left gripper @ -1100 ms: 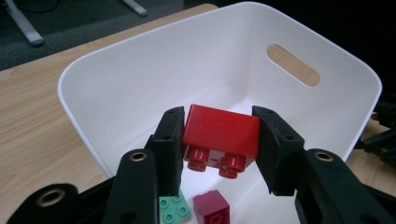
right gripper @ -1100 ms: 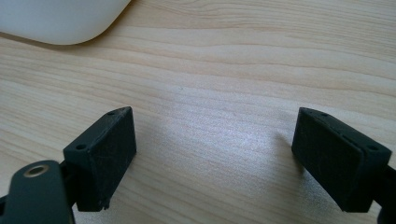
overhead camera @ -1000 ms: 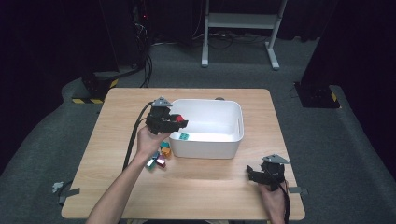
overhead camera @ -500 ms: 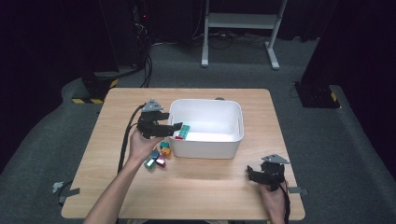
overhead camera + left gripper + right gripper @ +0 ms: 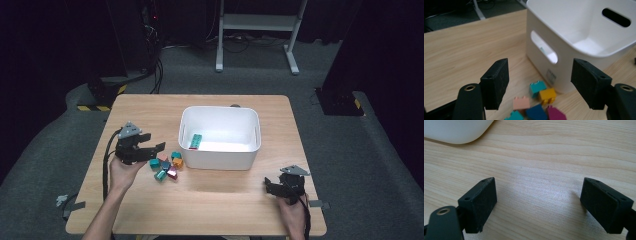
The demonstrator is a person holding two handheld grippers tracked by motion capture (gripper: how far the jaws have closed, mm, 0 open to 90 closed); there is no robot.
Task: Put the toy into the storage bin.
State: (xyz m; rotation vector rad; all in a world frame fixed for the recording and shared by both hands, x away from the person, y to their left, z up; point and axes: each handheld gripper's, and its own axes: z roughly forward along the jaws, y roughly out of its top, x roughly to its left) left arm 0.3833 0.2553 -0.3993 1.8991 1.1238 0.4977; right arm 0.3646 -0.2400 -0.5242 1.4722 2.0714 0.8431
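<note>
A white bin (image 5: 220, 161) stands mid-table with a teal and red block (image 5: 196, 141) inside by its left wall. Several small coloured blocks (image 5: 166, 165) lie in a pile on the table just left of the bin. My left gripper (image 5: 154, 150) hovers left of the pile and points at it. Its jaws have just opened wide and eased in a little, with nothing between them. In the left gripper view the teal (image 5: 537, 88), yellow (image 5: 547, 95) and pink (image 5: 522, 103) blocks lie beyond my left gripper (image 5: 539, 82). My right gripper (image 5: 270, 187) rests open and empty at the front right.
The bin wall (image 5: 579, 30) with its handle slot rises close to the right of the pile. A corner of the bin (image 5: 456, 130) shows at the top left of the right gripper view, with bare wood under the right gripper (image 5: 539, 202). Cables trail off the table's left edge.
My left gripper has drawn back leftward from the bin's left rim to beside the block pile, and its jaws stand wider apart. The right gripper has not moved.
</note>
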